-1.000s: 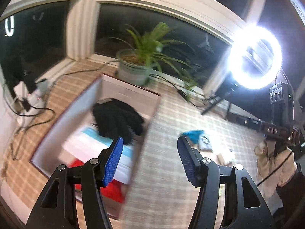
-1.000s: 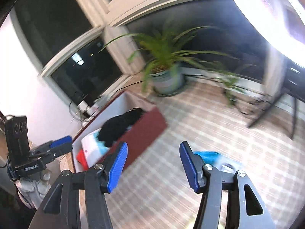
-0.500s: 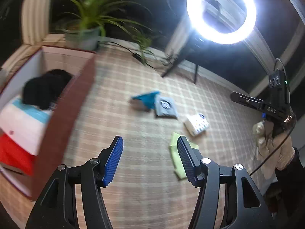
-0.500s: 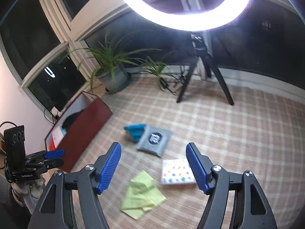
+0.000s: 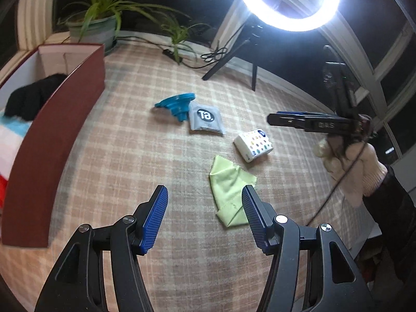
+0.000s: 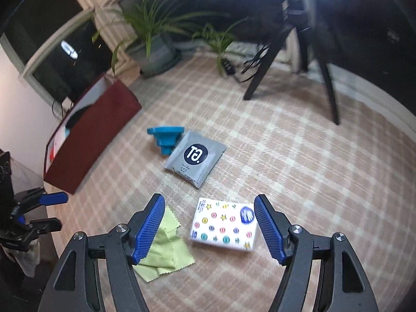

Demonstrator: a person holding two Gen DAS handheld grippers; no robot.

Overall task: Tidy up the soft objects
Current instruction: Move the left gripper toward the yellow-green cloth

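Both my grippers, left (image 5: pixel 204 217) and right (image 6: pixel 209 230), gape empty. The right hangs over the near tissue pack (image 6: pixel 225 227); closing early could clip 1 corner and skid it.

light: ring light (image 5: pixel 287 0) glaring at 1 o'clock | windows: black | edges: fisheye-bent, dark corners | blur: slight on rug (image 6: pixel 299 156)

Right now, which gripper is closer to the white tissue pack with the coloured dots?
Right. The right gripper hangs open just above the tissue pack; the left gripper hangs by the green cloth instead.
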